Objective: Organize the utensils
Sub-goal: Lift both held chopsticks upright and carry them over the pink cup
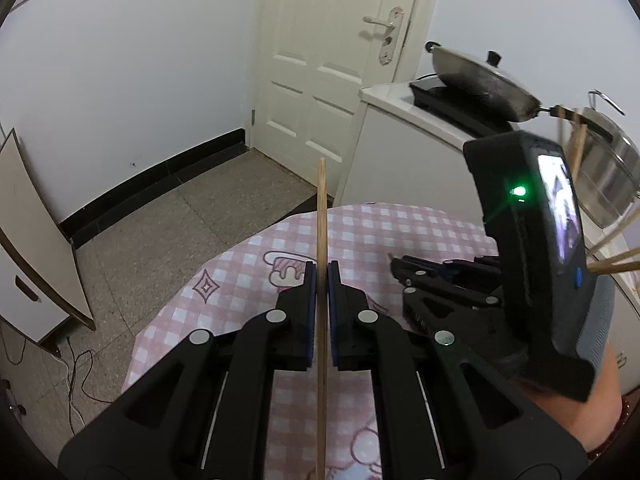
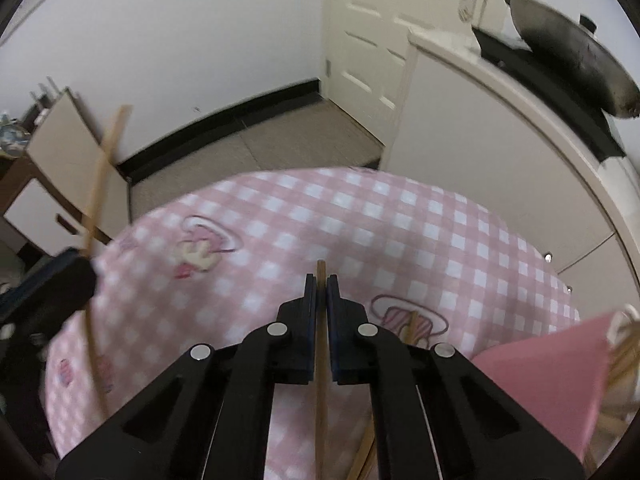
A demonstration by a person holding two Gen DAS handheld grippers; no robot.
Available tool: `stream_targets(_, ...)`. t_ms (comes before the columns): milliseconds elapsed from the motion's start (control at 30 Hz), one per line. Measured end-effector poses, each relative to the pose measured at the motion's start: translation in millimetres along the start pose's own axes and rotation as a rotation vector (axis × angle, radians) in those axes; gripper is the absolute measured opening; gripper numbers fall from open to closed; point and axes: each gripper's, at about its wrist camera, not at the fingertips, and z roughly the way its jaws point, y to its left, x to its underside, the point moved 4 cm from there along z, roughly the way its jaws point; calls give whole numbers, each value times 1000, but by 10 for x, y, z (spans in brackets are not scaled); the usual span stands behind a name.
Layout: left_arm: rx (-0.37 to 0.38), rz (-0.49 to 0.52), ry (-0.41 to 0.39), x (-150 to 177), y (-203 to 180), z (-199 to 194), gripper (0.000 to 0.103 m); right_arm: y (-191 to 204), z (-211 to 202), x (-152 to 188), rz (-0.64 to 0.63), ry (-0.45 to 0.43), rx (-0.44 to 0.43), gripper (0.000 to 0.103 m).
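My left gripper is shut on a wooden chopstick that stands upright between its blue pads, above the pink checked tablecloth. My right gripper is shut on another wooden chopstick, whose tip just clears the pads. In the left wrist view the right gripper's black body is at the right, level with mine. In the right wrist view the left gripper with its chopstick is at the left. A pink holder with several chopsticks is at the lower right.
A white counter at the right carries a black cooktop, a lidded wok and a steel pot. A white door is behind. More chopsticks stick in from the right edge. A cabinet stands at the left.
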Motion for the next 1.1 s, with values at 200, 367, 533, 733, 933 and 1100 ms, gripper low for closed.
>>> stream_targets(200,22,8,-36,-29,-187,-389,6,122,-596,107,-36,-95,-45,4)
stream_targets(367,21,22,-86,-8,-358,-779,6,103,-1062,207,-37,-167,-78,3)
stream_targets(533,22,24,-141,40,-491,-1191,6,176,-1595,361,-68,-257,-122,3)
stream_targets(733,35,36,-199,24,-734,-1558,6,112,-2191,495,-82,-361,-142,3)
stream_targets(933,60,60,-252,-53,-1039,-1793,6,-186,-2781,582,-64,-466,-125,3)
stream_targets(1100,75,90,-276,-129,-1277,-1903,6,-428,-3093,557,-57,-534,-100,3)
